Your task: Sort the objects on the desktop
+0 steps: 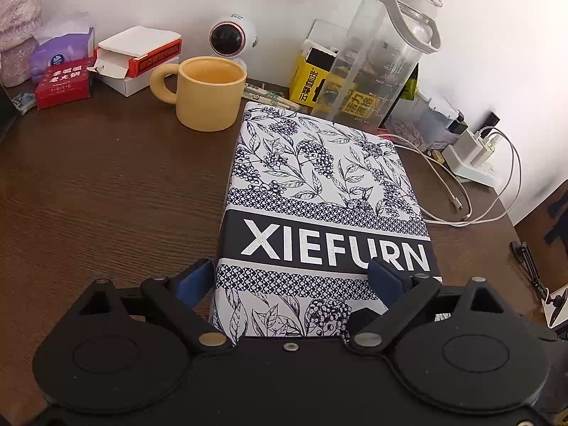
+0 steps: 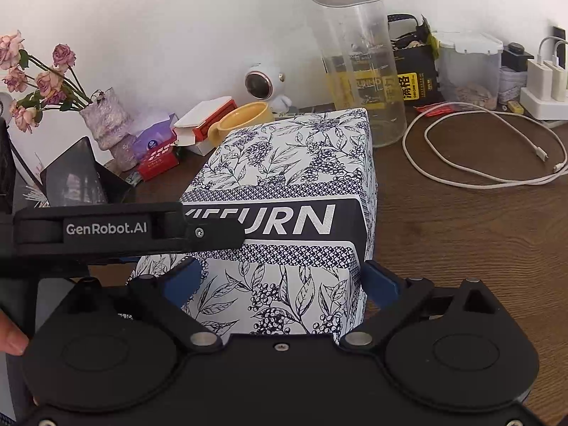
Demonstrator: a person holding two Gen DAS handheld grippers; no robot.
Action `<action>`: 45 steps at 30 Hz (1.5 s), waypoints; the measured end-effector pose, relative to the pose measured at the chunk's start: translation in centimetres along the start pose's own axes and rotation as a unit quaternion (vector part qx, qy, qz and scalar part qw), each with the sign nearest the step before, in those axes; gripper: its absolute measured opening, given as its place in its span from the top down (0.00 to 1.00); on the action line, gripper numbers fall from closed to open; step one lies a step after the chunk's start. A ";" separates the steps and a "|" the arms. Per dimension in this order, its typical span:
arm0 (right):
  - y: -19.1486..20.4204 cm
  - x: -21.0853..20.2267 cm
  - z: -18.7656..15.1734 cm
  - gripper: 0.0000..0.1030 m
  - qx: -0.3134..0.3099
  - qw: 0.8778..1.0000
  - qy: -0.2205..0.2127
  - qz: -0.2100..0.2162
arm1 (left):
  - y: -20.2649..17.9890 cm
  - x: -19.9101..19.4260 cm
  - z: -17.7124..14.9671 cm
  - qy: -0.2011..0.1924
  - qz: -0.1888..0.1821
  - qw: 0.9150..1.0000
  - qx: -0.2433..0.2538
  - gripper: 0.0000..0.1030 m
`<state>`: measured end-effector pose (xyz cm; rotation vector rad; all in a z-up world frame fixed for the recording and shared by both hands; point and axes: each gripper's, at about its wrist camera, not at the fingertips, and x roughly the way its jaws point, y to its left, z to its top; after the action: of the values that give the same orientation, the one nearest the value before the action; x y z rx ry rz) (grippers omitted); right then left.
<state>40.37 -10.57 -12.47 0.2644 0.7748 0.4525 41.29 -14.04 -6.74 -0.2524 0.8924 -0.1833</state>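
Observation:
A box [image 1: 319, 184] printed with blue leaves and the word XIEFURN lies flat on the brown desk [image 1: 106, 184]. My left gripper [image 1: 291, 280] is open at the box's near end; its left finger [image 1: 195, 280] is beside the box's left edge and its right finger [image 1: 385, 280] is over the top. My right gripper [image 2: 282, 280] is also open, wide, at the near end of the same box [image 2: 294, 163], with its right finger [image 2: 380, 282] by the box's right edge. The left gripper's black body [image 2: 124, 230] crosses the right wrist view over the box.
Behind the box stand a yellow mug [image 1: 209, 92], a tall clear bottle [image 1: 383, 53], a small white astronaut figure [image 1: 230, 39], yellow and black packets [image 1: 309, 81] and red card boxes [image 1: 64, 81]. A white cable [image 2: 479, 149] and chargers [image 2: 546, 81] lie right. Dried roses [image 2: 42, 81] stand left.

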 end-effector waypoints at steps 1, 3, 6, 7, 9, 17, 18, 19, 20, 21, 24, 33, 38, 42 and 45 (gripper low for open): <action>0.0 0.0 0.0 0.05 -0.002 1.000 0.001 0.001 | -0.1 0.0 -0.1 -0.001 0.001 1.000 -0.001 0.09; -0.1 0.0 0.1 0.05 -0.004 1.000 0.003 0.004 | -0.2 -0.1 -0.1 -0.001 0.004 1.000 -0.004 0.09; -0.2 -0.1 0.2 0.05 -0.006 1.000 0.006 0.006 | -0.3 -0.1 -0.3 -0.005 0.007 1.000 -0.005 0.09; -0.3 -0.1 0.3 0.05 -0.005 1.000 0.007 0.006 | -0.3 -0.2 -0.4 -0.007 0.007 1.000 -0.005 0.09; -0.1 -0.3 0.2 0.04 -0.008 1.000 0.004 0.004 | -0.2 -0.3 -0.5 -0.008 0.004 1.000 -0.005 0.08; 2.3 -6.4 -0.5 0.00 -0.055 0.998 -0.023 -0.016 | 1.3 -6.1 -1.2 -0.053 0.005 0.997 0.058 0.00; 2.8 -7.5 -0.6 0.00 -0.062 0.998 -0.023 -0.019 | 1.3 -7.4 -1.5 -0.066 0.004 0.995 0.078 0.00; 3.7 -8.6 -0.8 0.00 -0.071 0.997 -0.021 -0.023 | 1.4 -8.7 -1.8 -0.079 0.004 0.992 0.098 0.00; 4.5 -9.6 -1.0 0.00 -0.080 0.996 -0.018 -0.026 | 1.3 -10.1 -2.1 -0.088 0.004 0.989 0.122 0.00; 5.4 -10.5 -1.2 0.00 -0.090 0.995 -0.016 -0.030 | 1.2 -11.4 -2.5 -0.093 0.005 0.984 0.149 0.00; 8.5 -13.6 -2.1 0.00 -0.112 0.993 -0.007 -0.033 | 1.4 -15.4 -3.7 -0.099 0.006 0.974 0.206 0.00; 14.6 -20.6 -6.3 0.00 -0.087 0.995 -0.007 -0.040 | 5.5 -24.6 -7.3 -0.088 0.009 0.973 0.211 0.00; 15.8 -22.3 -8.7 0.00 -0.070 0.996 0.006 -0.056 | 7.8 -27.5 -9.0 -0.068 0.022 0.981 0.178 0.00; 16.2 -23.4 -10.1 0.00 -0.056 0.996 0.008 -0.070 | 9.0 -28.7 -10.5 -0.058 0.038 0.985 0.160 0.00; 16.6 -23.6 -10.5 0.00 -0.046 0.997 0.011 -0.069 | 9.3 -29.4 -11.5 -0.063 0.037 0.986 0.151 0.00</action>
<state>13.15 -6.89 1.20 0.1205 0.7864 0.3603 14.65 0.94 5.53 0.0514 0.7355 -0.2292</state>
